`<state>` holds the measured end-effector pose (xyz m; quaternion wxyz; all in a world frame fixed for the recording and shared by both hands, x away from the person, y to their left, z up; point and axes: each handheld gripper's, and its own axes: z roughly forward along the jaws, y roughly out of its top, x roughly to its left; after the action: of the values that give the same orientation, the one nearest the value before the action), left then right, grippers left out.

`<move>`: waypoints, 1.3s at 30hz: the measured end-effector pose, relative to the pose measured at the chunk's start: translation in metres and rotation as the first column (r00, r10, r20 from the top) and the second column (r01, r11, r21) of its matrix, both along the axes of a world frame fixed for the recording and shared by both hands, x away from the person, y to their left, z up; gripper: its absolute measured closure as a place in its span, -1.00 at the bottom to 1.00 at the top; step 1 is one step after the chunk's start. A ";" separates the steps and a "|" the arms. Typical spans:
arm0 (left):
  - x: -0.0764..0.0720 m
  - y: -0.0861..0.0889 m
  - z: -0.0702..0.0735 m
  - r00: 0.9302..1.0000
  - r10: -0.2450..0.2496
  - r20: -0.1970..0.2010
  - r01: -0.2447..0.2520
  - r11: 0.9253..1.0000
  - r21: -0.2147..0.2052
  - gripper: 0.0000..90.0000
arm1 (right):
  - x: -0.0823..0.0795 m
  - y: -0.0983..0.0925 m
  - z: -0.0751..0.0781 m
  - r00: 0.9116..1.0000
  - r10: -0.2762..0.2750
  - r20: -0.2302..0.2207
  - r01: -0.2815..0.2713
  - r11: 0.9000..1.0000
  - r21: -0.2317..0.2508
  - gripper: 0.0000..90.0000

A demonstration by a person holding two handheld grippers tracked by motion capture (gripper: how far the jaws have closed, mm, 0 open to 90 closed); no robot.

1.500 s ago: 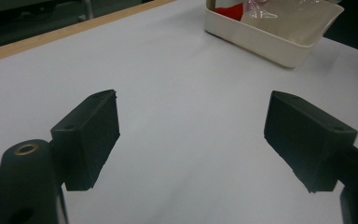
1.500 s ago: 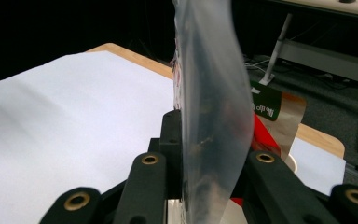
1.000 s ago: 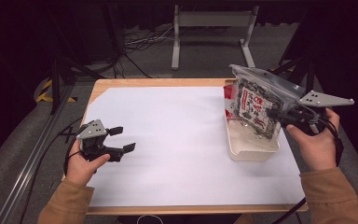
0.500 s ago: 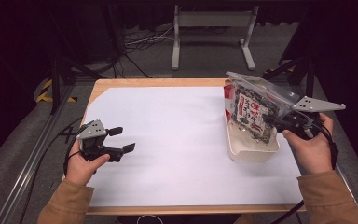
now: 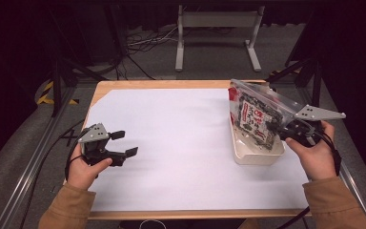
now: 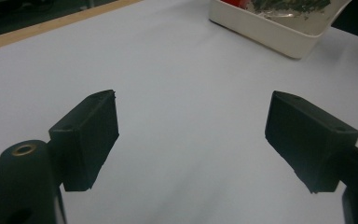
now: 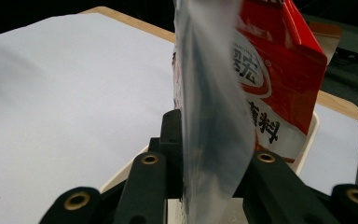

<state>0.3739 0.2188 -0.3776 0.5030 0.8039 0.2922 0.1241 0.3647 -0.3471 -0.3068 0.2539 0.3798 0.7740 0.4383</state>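
Overhead, the high view showed a wooden table with a white paper sheet [image 5: 171, 143] laid over most of its top. The left gripper [image 5: 124, 143] was held in the person's left hand [image 5: 83, 169] near the left edge of the sheet, its two black jaws spread apart with nothing between them. The right gripper [image 5: 274, 129] was held in the right hand [image 5: 314, 155] at the table's right side. It was clamped on a clear plastic pouch of dark green flakes with a red-and-white printed label [image 5: 255, 114]. The pouch stood tilted, its lower end inside a shallow cream-white plastic tray [image 5: 257, 157] and its upper corner leaning toward the far table edge. The tray sat on the sheet's right part, well apart from the left gripper.

Left gripper view: both black jaws stood wide over bare white sheet [image 6: 182, 116], not touching anything. A corner of the cream tray [image 6: 270, 32] appeared at the top, with green flakes visible inside.

Right gripper view: the jaws pressed from both sides on the edge of the clear pouch [image 7: 214, 116], which rose upright between them. Beyond it a red carton-like pack with white print [image 7: 279, 79] stood in the tray [image 7: 310, 140]. White sheet [image 7: 65, 102] lay to the left.
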 end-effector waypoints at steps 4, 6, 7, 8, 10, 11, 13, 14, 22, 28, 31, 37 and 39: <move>-0.001 0.001 -0.001 1.000 0.002 -0.008 -0.002 1.000 -0.002 -0.61 | 0.001 -0.003 -0.004 1.000 0.001 -0.002 -0.001 1.000 0.014 0.68; -0.002 0.002 -0.001 1.000 0.005 -0.012 -0.005 1.000 -0.003 -0.61 | 0.002 -0.005 -0.009 1.000 0.001 -0.009 -0.001 1.000 0.029 0.68; -0.002 0.002 -0.001 1.000 0.005 -0.012 -0.005 1.000 -0.003 -0.61 | 0.002 -0.005 -0.009 1.000 0.001 -0.009 -0.001 1.000 0.029 0.68; -0.002 0.002 -0.002 1.000 0.006 -0.011 -0.006 1.000 0.001 -0.61 | 0.003 -0.005 -0.011 1.000 0.000 -0.011 0.001 1.000 0.031 0.68; -0.002 0.003 -0.002 1.000 0.003 -0.005 -0.003 1.000 0.008 -0.61 | 0.004 -0.006 -0.014 1.000 -0.002 -0.015 0.003 0.999 0.038 0.68; -0.003 0.003 -0.003 1.000 0.005 -0.013 -0.004 1.000 0.003 -0.61 | 0.004 -0.006 -0.016 1.000 -0.001 -0.014 0.001 0.999 0.038 0.68; -0.004 0.003 -0.004 1.000 0.004 -0.020 -0.004 1.000 0.000 -0.61 | 0.005 -0.007 -0.020 1.000 0.001 -0.011 0.000 0.999 0.041 0.68; -0.004 0.003 -0.004 1.000 0.004 -0.020 -0.004 1.000 0.001 -0.61 | 0.005 -0.007 -0.021 1.000 0.002 -0.007 -0.002 0.999 0.040 0.68; -0.005 0.002 -0.005 1.000 -0.002 -0.028 0.002 1.000 0.003 -0.61 | 0.002 -0.008 -0.029 1.000 0.012 0.021 -0.013 0.999 0.042 0.67; -0.005 0.004 -0.006 0.999 0.004 -0.037 -0.004 1.000 -0.005 -0.62 | 0.003 -0.015 -0.031 0.999 -0.006 0.035 0.004 0.997 0.078 0.63; -0.005 0.005 -0.007 0.999 -0.004 -0.037 0.004 1.000 -0.003 -0.62 | 0.003 -0.018 -0.030 0.999 -0.028 0.035 0.026 0.996 0.081 0.54; -0.007 0.006 -0.008 0.999 -0.005 -0.037 0.005 1.000 -0.001 -0.62 | -0.002 -0.024 -0.028 0.995 -0.073 0.067 0.065 0.991 0.114 0.14; -0.008 0.007 -0.007 0.999 -0.007 -0.036 0.006 1.000 -0.003 -0.62 | -0.005 -0.025 -0.026 0.994 -0.081 0.075 0.071 0.989 0.126 0.07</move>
<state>0.3661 0.2253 -0.3848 0.4991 0.8063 0.2988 0.1075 0.3594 -0.3723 -0.3332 0.2772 0.4062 0.7197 0.4901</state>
